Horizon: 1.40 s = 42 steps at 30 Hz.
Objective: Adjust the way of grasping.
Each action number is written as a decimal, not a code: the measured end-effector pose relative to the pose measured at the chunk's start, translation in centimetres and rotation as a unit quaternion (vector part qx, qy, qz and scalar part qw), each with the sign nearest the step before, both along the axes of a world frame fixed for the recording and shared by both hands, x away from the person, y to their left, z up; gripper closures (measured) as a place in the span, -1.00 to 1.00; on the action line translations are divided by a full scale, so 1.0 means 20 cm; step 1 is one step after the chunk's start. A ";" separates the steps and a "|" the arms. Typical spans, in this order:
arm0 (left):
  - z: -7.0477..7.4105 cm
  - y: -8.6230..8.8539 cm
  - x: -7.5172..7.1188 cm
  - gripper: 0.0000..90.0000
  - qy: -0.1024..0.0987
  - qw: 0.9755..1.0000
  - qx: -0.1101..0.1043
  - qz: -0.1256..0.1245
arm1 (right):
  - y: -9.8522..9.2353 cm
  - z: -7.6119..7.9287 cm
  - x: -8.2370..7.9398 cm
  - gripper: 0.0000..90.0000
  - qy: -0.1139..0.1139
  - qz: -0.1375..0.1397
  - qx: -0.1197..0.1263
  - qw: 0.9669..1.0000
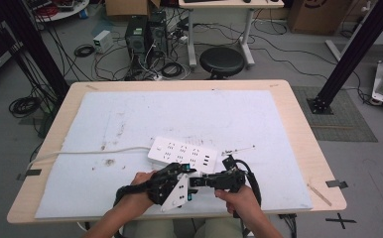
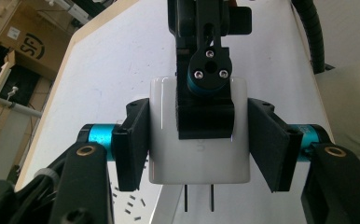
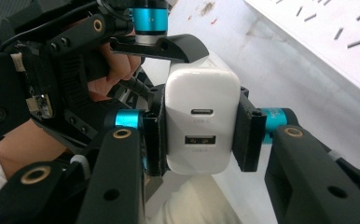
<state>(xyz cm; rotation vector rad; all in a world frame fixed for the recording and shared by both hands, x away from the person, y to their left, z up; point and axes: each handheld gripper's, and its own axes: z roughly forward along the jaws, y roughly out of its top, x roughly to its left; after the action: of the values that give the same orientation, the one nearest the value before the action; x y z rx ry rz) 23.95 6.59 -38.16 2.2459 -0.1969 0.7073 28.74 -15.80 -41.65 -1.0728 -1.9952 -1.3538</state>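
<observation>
A white USB charger (image 2: pixel 199 158) with two prongs pointing down is held in the air by both grippers at once. My left gripper (image 2: pixel 199 151) is shut on its two sides. My right gripper (image 3: pixel 200 135) is shut on it too, with the charger's (image 3: pixel 201 126) two ports facing that camera. In the high view both grippers meet near the table's front edge, the left gripper (image 1: pixel 188 174) touching the right gripper (image 1: pixel 196 180). Just beyond them lies a white power strip (image 1: pixel 182 154) flat on the mat.
A white mat (image 1: pixel 130 119) covers most of the wooden table (image 1: pixel 298 129). The strip's white cable (image 1: pixel 80 152) runs off to the left edge. A thin stick (image 1: pixel 239 148) lies right of the strip. A black stool (image 1: pixel 222 60) stands beyond the table.
</observation>
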 end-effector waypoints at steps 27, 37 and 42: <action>-0.04 0.44 0.19 -0.47 0.205 0.941 -0.227 0.146 | -0.13 0.20 0.03 0.41 -0.190 -0.025 -0.161 0.968; -0.04 0.60 0.18 -0.47 0.188 0.930 -0.252 0.193 | -0.18 0.25 0.06 0.41 -0.213 -0.006 -0.190 0.958; -0.04 0.65 0.18 -0.47 0.184 0.925 -0.259 0.207 | -0.19 0.27 0.05 0.41 -0.232 0.020 -0.228 0.946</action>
<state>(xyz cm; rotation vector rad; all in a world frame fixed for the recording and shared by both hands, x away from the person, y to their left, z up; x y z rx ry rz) 27.59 19.56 -38.95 1.8623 0.6007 0.4586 29.83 -19.56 -36.24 -0.9485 -2.7613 -1.2340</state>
